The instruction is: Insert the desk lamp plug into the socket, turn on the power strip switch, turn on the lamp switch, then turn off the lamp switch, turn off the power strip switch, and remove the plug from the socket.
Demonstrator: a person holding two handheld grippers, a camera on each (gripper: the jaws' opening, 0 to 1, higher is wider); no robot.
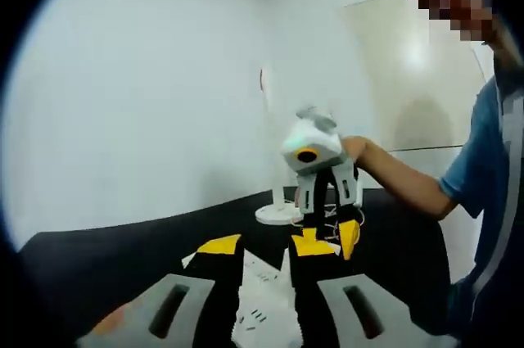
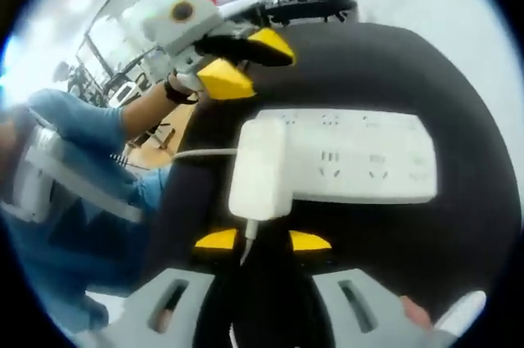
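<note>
On a black counter (image 1: pixel 106 258), the left claw (image 1: pixel 266 243) hangs spread over a white power strip (image 1: pixel 264 303), its yellow tips apart and gripping nothing, the strip's end lying between the jaws in the left gripper view. Just beyond, the round white lamp base (image 1: pixel 277 214) sits on the counter with its thin stem (image 1: pixel 266 131) rising against a pale wall. To the right of the base the right claw (image 1: pixel 327 237), held by a person's hand (image 1: pixel 354 148), points down at the counter near the strip's far end. In the right gripper view the same power strip (image 2: pixel 360 158) lies crosswise ahead, with a bulky white plug adapter (image 2: pixel 260 169) seated at its left end and a thin white cord (image 2: pixel 246 251) trailing back between the right claw's (image 2: pixel 262 241) yellow tips, which stand apart and hold nothing; a second cord (image 2: pixel 201 152) runs off left. The left claw (image 2: pixel 241 60) hovers above the strip's far side, open. The adapter looks light, rigid and smooth-sided, likely slippery under hard tips, so a squeeze across its broad flat sides, not the limp cord, seems the safest hold. The strip itself appears light enough to slide or lift with the plug, so it may need bracing by the other claw.
</note>
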